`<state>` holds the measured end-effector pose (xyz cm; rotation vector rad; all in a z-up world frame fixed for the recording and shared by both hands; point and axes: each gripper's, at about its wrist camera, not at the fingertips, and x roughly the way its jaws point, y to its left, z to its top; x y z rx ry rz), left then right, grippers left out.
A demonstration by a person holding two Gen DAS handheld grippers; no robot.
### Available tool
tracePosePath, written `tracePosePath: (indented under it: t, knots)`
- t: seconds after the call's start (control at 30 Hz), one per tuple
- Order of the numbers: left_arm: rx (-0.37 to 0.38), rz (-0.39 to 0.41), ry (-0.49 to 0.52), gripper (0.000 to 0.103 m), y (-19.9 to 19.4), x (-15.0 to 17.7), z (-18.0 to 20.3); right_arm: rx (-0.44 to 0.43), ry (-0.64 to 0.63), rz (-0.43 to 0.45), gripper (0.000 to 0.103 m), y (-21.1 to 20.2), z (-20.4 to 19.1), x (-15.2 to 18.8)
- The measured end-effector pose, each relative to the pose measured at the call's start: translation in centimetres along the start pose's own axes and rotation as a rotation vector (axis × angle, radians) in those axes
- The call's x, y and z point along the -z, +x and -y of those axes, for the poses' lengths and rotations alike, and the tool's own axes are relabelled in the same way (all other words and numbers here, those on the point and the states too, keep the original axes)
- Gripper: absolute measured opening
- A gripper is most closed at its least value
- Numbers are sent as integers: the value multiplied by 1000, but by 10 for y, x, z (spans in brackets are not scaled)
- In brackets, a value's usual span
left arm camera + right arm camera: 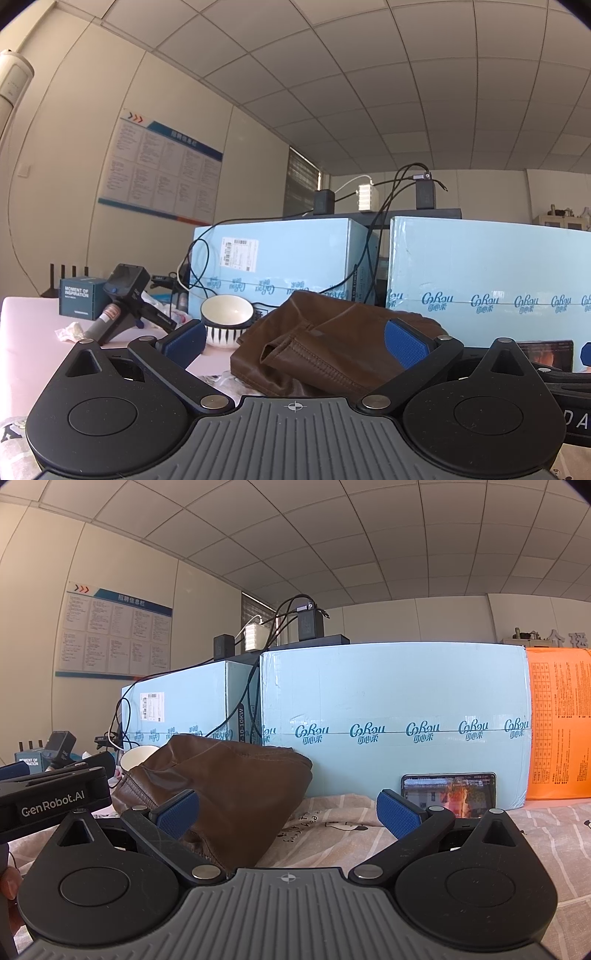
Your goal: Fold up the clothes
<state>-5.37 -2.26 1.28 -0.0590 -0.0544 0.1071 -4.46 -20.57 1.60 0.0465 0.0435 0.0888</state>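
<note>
A brown leather garment (332,350) lies bunched on the table, straight ahead of my left gripper (295,339), which is open and empty with its blue pads wide apart. In the right wrist view the same brown garment (229,794) sits ahead and left of my right gripper (288,812), also open and empty. A beige checked cloth with cartoon prints (351,834) lies flat under and right of the garment. The left gripper's black body (51,797) shows at the left edge of the right view.
Large light-blue cartons (388,720) stand close behind the clothes, with chargers and cables on top. A phone (448,794) leans against a carton. A striped bowl (227,321), a small camera on a stand (125,295) and a teal box (81,297) stand at left. An orange carton (557,723) is at right.
</note>
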Motion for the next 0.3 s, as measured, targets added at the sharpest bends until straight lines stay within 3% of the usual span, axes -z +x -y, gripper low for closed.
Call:
tracePosePath:
  t: [0.3]
  knots:
    - [0, -3, 2, 103, 2, 0, 0, 1, 1, -3, 103, 1, 0, 0]
